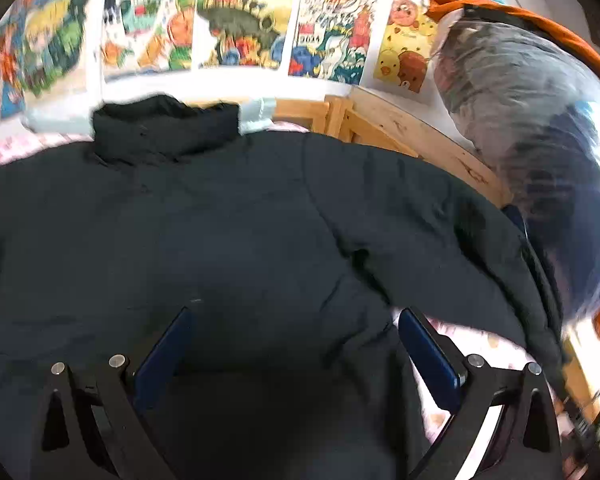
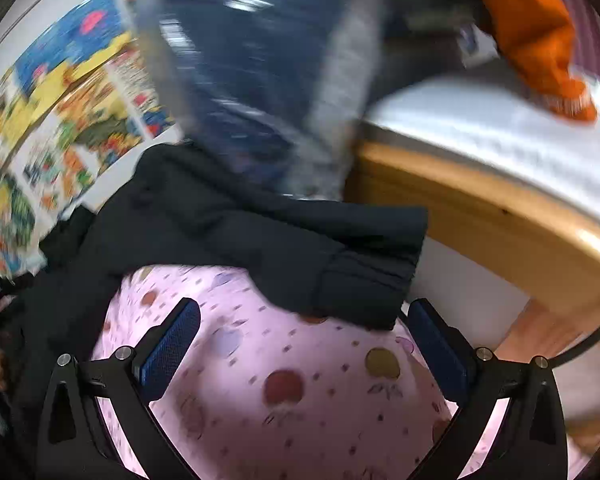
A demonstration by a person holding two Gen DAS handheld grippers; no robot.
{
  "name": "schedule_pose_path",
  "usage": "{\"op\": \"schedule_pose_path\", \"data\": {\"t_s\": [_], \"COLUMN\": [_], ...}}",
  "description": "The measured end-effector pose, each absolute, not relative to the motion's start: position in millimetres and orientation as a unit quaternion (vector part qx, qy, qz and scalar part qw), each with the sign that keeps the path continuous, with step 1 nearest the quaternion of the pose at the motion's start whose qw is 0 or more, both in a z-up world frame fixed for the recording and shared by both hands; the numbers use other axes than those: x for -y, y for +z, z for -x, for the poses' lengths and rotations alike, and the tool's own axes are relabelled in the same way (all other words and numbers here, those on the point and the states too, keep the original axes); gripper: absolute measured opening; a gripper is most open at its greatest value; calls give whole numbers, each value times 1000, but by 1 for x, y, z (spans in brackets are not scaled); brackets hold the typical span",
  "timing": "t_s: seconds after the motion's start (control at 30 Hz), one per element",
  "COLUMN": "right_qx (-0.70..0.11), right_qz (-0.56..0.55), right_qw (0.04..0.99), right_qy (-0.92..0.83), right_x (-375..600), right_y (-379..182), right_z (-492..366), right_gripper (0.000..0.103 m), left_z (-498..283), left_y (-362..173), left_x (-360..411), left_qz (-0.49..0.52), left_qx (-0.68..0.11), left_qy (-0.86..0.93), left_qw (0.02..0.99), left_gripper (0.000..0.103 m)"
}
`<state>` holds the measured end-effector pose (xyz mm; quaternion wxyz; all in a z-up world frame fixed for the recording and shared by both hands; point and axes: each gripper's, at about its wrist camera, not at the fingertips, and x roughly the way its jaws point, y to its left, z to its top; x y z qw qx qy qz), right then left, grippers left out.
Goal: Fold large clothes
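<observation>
Starting fold: black puffer jacket (image 1: 228,232) lies spread on pink patterned bedsheet (image 2: 300,392), collar toward poster wall (image 1: 240,20). My left gripper (image 1: 296,344) hovers over body, jaws spread, empty. My right gripper (image 2: 304,340) near sleeve cuff (image 2: 364,288), jaws spread. Next, I judge: pinch cuff, fold sleeve inward.

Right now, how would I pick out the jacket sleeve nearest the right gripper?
Start at the pink dotted bedsheet that fills the lower right wrist view. The black puffy jacket lies across its far side, and one sleeve runs toward the wooden bed frame. It is the only part that ends in a ribbed cuff, just beyond the open fingers.
</observation>
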<state>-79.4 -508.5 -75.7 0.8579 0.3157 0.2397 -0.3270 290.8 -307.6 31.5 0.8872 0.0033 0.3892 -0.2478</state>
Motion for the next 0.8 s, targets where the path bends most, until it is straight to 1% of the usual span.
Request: {"op": "schedule_pose_path", "data": {"t_s": [0.13,0.2,0.27,0.3,0.33,0.37,0.4,0.43,0.47,0.53,0.67,0.8], "right_qx": [-219,-208,-190,-189,-186,-178,-177,-178,-179,-183,-186,-176], "right_qz": [-342,-348,-343,-340,-341,-340,-338,-335,-330,-304,-228,-137], "right_qw": [855,855,859,858,857,858,855,853,855,863,885,919], "right_qy": [-323,-323,-329,-336,-338,-342,-352,-358,-358,-360,-360,-325], "right_x": [521,520,517,515,514,512,511,510,506,491,449,402], "right_y": [-96,-102,-101,-101,-100,-98,-95,-92,-86,-69,-21,48], "right_z": [70,66,65,63,62,60,57,54,49,33,2,-31], "right_gripper": [102,98,70,70,66,55,51,43,29,17,13,9], "left_z": [-312,-321,-330,-333,-335,-337,-340,-342,-344,-345,-341,-333], "left_y": [14,1,-14,-23,-29,-35,-45,-52,-59,-68,-57,-27], "left_x": [332,341,347,349,349,350,352,353,354,357,340,307], "left_qz": [14,11,6,6,8,10,9,8,4,-12,26,50], "left_qx": [-392,-398,-413,-424,-431,-440,-460,-473,-484,-491,-482,-478], "left_qy": [-248,-242,-239,-242,-245,-249,-256,-258,-260,-264,-284,-293], "left_qw": [886,885,879,873,869,863,851,842,836,830,828,827], "left_gripper": [103,103,103,103,103,103,103,103,103,103,102,102]}}
